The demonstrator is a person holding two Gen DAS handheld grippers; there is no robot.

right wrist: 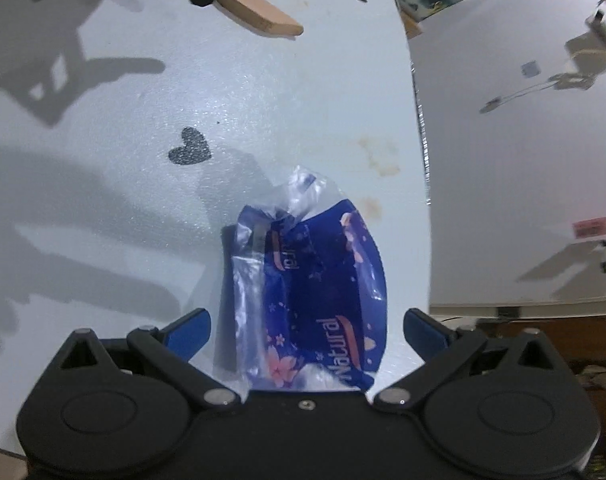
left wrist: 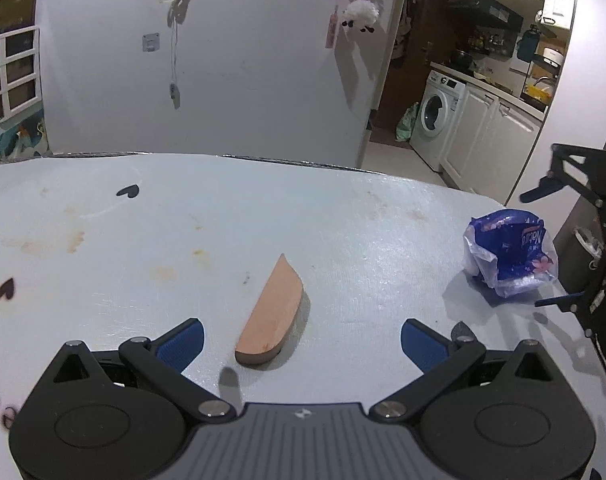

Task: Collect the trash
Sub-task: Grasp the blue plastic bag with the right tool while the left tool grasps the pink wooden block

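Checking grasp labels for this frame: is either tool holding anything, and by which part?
Nothing is held. The left tool is open around the wooden piece, not touching. The right tool is open around the blue wrapper, not clamped.

A pale desk [left wrist: 263, 208] with small black heart prints [left wrist: 127, 191] and brownish stains fills the foreground under cool, dim light that throws hard shadows. Behind it stands a plain white wall [left wrist: 243, 60] with a socket [left wrist: 150, 42], dangling cords and a fluffy toy sheep [left wrist: 360, 15] hung high up. To the right a doorway opens onto a kitchen with a white washing machine [left wrist: 439, 114], white cabinets [left wrist: 491, 136], a cluttered counter and a dark range hood [left wrist: 487, 10]. At far left sits a white-framed shelf unit [left wrist: 11, 72].
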